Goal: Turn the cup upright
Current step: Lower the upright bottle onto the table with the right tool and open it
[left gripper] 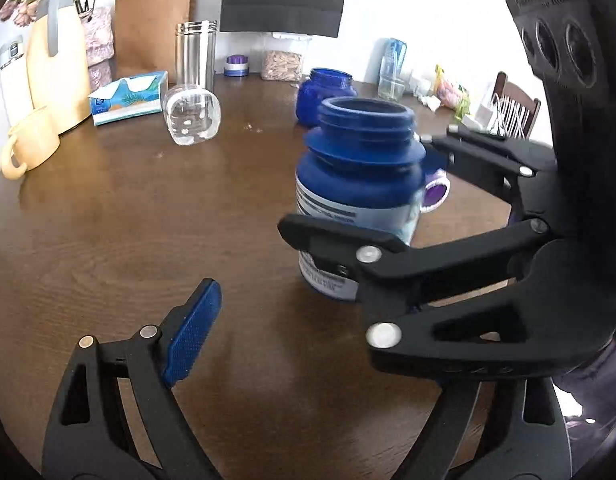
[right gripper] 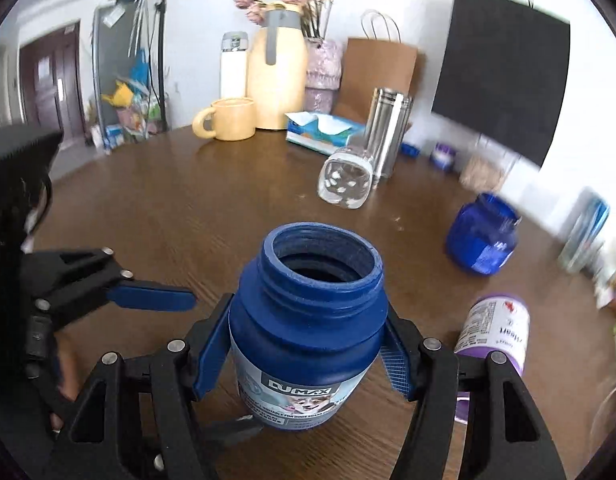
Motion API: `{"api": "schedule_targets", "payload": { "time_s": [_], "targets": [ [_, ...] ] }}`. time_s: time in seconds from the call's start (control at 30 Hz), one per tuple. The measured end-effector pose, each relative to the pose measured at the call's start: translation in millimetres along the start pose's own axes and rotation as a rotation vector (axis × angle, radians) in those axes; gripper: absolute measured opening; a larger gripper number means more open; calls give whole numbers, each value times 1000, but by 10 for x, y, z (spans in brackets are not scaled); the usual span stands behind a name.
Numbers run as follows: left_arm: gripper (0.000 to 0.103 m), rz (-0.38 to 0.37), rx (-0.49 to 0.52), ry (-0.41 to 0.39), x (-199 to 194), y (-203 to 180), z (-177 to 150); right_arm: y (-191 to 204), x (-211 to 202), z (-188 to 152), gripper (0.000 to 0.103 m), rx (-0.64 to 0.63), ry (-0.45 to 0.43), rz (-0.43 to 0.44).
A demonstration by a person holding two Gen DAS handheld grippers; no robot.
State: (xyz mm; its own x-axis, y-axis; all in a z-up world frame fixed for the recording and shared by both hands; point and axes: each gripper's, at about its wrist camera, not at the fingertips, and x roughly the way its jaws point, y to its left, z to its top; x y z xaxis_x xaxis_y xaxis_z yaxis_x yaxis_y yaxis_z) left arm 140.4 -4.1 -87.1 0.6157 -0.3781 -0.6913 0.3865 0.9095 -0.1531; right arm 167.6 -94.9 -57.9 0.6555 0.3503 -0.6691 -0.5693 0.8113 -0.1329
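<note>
A blue plastic jar (right gripper: 308,320) with a white label stands upright on the brown table (right gripper: 167,208), open mouth up. My right gripper (right gripper: 303,340) is shut on it, a blue pad pressed against each side of its body. In the left wrist view the same jar (left gripper: 356,184) sits center right, with the right gripper (left gripper: 372,188) reaching in from the right. My left gripper (left gripper: 295,312) is open just in front of the jar and holds nothing; its blue-padded finger (left gripper: 191,336) shows, while the other fingertip is hidden behind the right gripper.
A clear glass jar (left gripper: 191,118) lies on its side farther back. A second blue jar (right gripper: 482,236) stands behind on the right, and a purple bottle (right gripper: 496,332) lies beside the held jar. A yellow mug (left gripper: 29,142), steel flask (left gripper: 195,54) and tissue pack (left gripper: 127,98) line the back.
</note>
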Motion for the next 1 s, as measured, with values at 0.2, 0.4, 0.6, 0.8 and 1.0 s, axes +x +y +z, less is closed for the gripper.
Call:
{"api": "schedule_targets", "payload": {
  "time_s": [0.2,0.4,0.6,0.8,1.0],
  "targets": [
    [84,1,-17,-11,-115,-106,-128,-72,25,-117,70,60,35,6],
    [85,41,-56,-17,-267,-126,-208,-124,60,-174,70,78,52,-52],
    [87,87,-40,-59,-531,-182,-300,-92,-267,-146,84,81,-7,-61],
    [94,200,-70,-112,-903,-194,-342,-80,-876,-74,85,107,-69,-73],
    [103,373,-143,-120,-1314,-277,-334,-85,-1407,-216,85,257,-36,-62]
  ]
}}
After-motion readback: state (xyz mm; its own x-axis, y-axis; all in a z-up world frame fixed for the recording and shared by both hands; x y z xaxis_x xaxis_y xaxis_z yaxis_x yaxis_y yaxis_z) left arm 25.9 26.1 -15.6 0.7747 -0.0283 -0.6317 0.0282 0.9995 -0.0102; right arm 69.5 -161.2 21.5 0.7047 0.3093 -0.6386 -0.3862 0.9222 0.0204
